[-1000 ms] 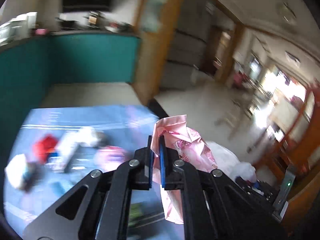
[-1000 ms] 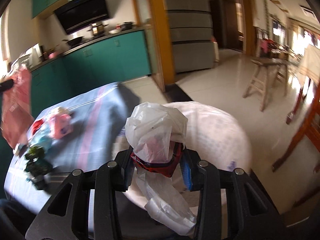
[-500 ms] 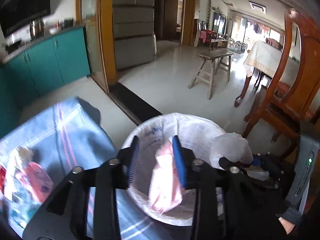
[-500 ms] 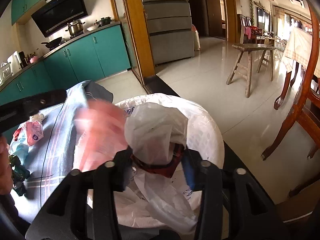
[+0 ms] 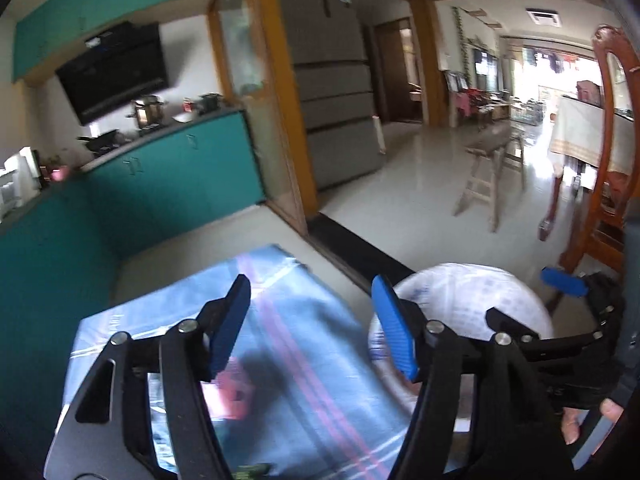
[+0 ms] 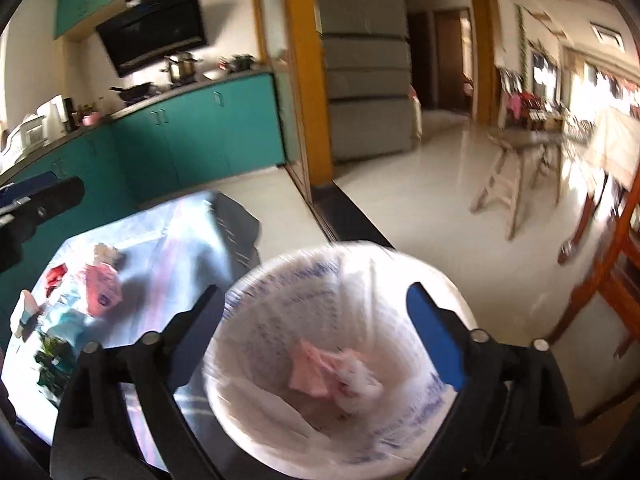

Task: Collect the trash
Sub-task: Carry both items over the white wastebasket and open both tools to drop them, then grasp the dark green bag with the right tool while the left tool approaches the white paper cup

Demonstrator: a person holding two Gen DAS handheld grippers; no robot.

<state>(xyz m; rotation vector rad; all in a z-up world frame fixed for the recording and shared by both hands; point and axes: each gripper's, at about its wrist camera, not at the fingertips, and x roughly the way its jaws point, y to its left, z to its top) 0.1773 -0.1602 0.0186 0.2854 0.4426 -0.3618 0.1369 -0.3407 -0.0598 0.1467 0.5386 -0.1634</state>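
Observation:
A round bin with a white liner (image 6: 400, 264) stands beside a table under a blue striped cloth (image 6: 168, 248). A pink wrapper (image 6: 316, 368) and a crumpled white bag (image 6: 360, 384) lie inside it. My right gripper (image 6: 316, 316) is open and empty above the bin mouth. My left gripper (image 5: 312, 320) is open and empty above the cloth (image 5: 304, 380), with the bin (image 5: 472, 292) to its right. Several pieces of trash lie at the cloth's left end: a pink packet (image 6: 102, 288), a red scrap (image 6: 54, 274), green items (image 6: 50, 356). The pink packet also shows in the left wrist view (image 5: 230, 392).
Teal kitchen cabinets (image 6: 192, 128) run behind the table. An orange door frame (image 6: 308, 92) and a grey fridge (image 6: 368, 80) stand beyond. A wooden stool (image 6: 516, 172) and a wooden chair (image 5: 600, 184) stand on the tiled floor to the right.
Both grippers opened. The pink wrapper dropped from my left gripper and the white bag from my right into the bin. My left gripper swung back left over the cloth.

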